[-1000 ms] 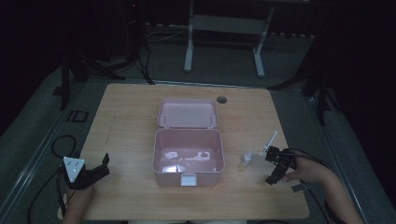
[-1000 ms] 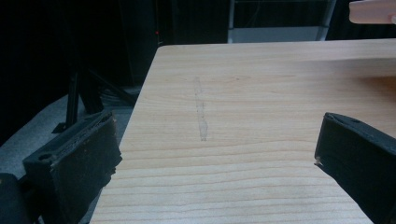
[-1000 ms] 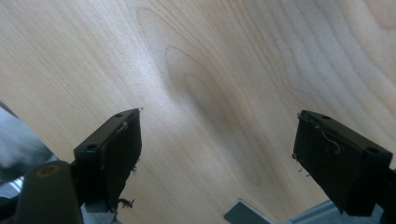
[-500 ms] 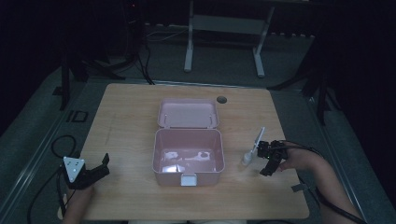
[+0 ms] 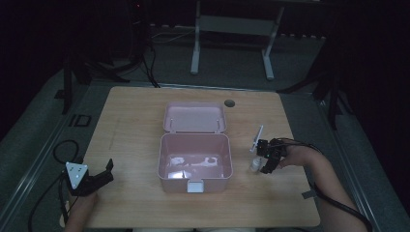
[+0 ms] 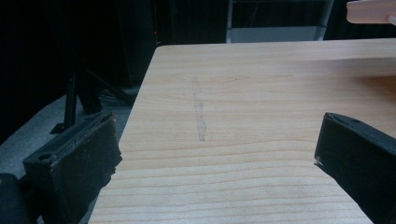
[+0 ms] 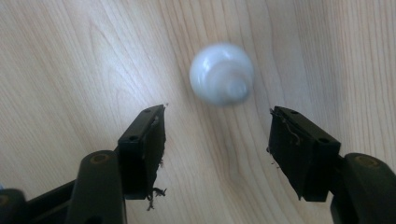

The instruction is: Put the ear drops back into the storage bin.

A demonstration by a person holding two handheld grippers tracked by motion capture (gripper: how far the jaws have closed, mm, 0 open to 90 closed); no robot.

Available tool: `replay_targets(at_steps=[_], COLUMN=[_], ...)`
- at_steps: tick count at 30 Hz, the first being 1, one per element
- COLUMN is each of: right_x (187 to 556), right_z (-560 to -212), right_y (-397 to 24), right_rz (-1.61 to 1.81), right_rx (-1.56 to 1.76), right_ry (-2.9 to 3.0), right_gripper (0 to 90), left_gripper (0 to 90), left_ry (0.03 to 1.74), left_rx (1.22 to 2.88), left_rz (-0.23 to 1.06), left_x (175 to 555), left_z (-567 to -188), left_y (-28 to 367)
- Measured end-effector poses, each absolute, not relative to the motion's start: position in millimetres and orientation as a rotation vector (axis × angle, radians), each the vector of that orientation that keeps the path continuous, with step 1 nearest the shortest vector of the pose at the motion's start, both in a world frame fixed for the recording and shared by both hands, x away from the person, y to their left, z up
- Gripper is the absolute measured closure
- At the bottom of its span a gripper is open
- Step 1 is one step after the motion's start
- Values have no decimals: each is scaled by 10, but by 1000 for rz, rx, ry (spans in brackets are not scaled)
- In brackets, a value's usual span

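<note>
At the left edge of the worktop (image 5: 135, 111) the left gripper (image 5: 99, 176) rests with its jaws spread wide and nothing between them. In the middle sits the pink box (image 5: 195, 162), lid thrown back, some pale items inside that I can't make out in this dim light. To its right the right gripper (image 7: 217, 135) points down over a small white bottle (image 7: 222, 73), about half open, not yet touching it. This looks like the approach to a pick-up: next, lower around the bottle and squeeze. Since a second ago that gripper has slid closer to the box, its jaws closing as it went, still empty.
</note>
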State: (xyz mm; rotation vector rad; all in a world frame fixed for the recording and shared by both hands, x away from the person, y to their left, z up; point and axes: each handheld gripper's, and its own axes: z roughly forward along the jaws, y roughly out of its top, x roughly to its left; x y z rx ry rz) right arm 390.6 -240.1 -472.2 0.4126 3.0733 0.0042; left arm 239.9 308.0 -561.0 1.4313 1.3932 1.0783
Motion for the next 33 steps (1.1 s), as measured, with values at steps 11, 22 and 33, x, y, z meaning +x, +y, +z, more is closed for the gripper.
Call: replay_targets(at_steps=[11,22,33], right_x=[3953,3951,3826], right_z=[-4812,-4921,-4718], right_y=[-2187,-2123,-2056], right_rz=[-13,-60,-84], right_rx=[329,238,136], right_ry=[3095,3078,3075], right_gripper=[408,587,596], left_gripper=[3,3,3], left_ry=[1389,1388,1389], left_rx=[1433,1435,1434], left_rz=[1078,1077,1077], left_x=[2398,2396,2398], left_z=[-5610,-5610,-5611], left_y=[3079,3079,3079])
